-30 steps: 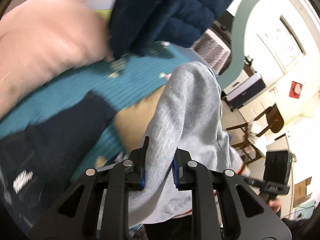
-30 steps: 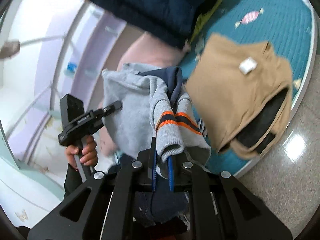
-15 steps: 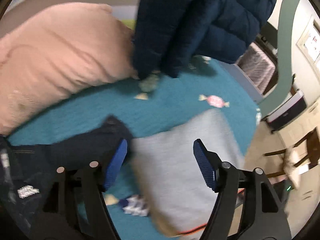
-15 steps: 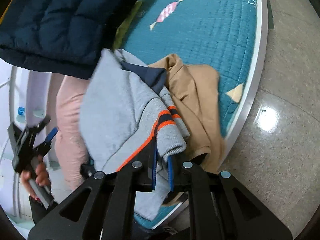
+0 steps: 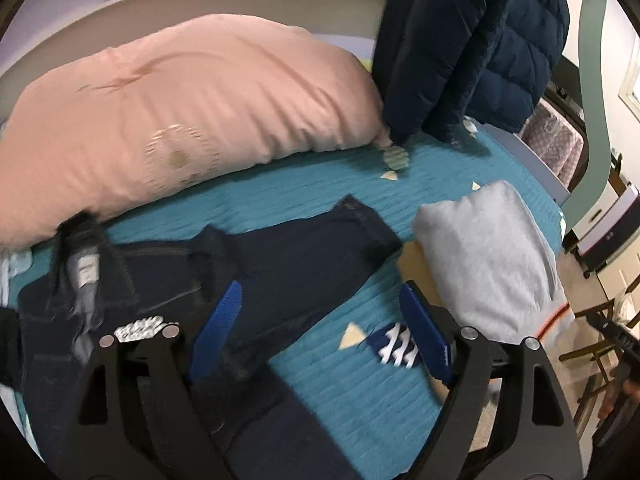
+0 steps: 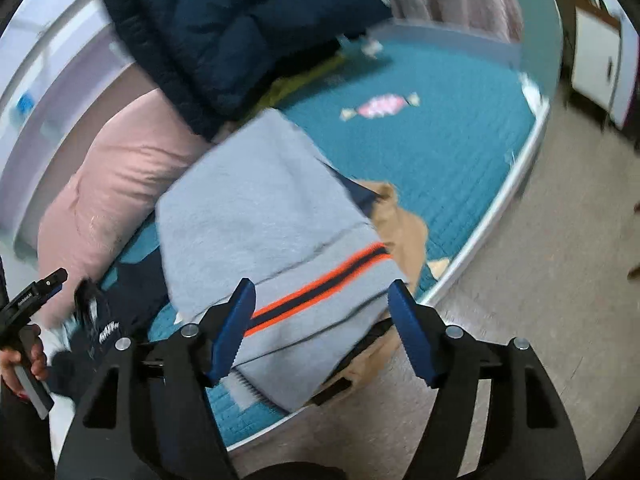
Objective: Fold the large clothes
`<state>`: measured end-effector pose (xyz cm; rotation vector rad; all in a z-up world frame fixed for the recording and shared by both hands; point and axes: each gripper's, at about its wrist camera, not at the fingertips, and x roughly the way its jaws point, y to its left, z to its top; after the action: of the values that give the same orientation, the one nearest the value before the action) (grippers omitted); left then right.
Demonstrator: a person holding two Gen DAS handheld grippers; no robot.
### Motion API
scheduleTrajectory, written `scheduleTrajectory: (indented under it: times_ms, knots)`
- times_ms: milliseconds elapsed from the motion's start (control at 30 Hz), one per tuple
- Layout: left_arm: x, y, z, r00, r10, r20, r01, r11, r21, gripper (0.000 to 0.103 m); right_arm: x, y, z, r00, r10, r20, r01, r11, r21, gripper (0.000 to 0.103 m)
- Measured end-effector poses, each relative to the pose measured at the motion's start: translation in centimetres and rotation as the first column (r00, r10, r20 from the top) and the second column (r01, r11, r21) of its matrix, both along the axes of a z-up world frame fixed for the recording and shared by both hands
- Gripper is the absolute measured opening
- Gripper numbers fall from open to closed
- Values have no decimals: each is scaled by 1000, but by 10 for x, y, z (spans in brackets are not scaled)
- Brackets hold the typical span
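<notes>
While both pairs of jaws are opening, right gripper (image 6: 320, 322) spread above folded grey sweater (image 6: 256, 216) on tan garment (image 6: 400, 224), left gripper (image 5: 320, 328) spread empty over teal bedspread (image 5: 360, 392), dark jeans (image 5: 288, 264) left.

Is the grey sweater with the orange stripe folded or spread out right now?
Folded. The grey sweater lies as a compact rectangle in layers, its orange-and-navy striped hem across the near edge, on a tan garment at the bed's edge.

Grey sweater (image 6: 256, 208), orange-navy stripe; teal quilt (image 6: 440, 152); pink pillow (image 5: 180, 112).
</notes>
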<state>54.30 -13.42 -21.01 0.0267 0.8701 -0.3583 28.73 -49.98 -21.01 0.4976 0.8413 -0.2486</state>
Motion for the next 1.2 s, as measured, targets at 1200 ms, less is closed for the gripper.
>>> scheduleTrajectory:
  times_ms: [1200]
  knots:
    - [-388, 150, 135, 902, 305, 304, -304, 951, -53, 97, -196, 321, 169, 890, 427, 163, -325, 842, -431, 95]
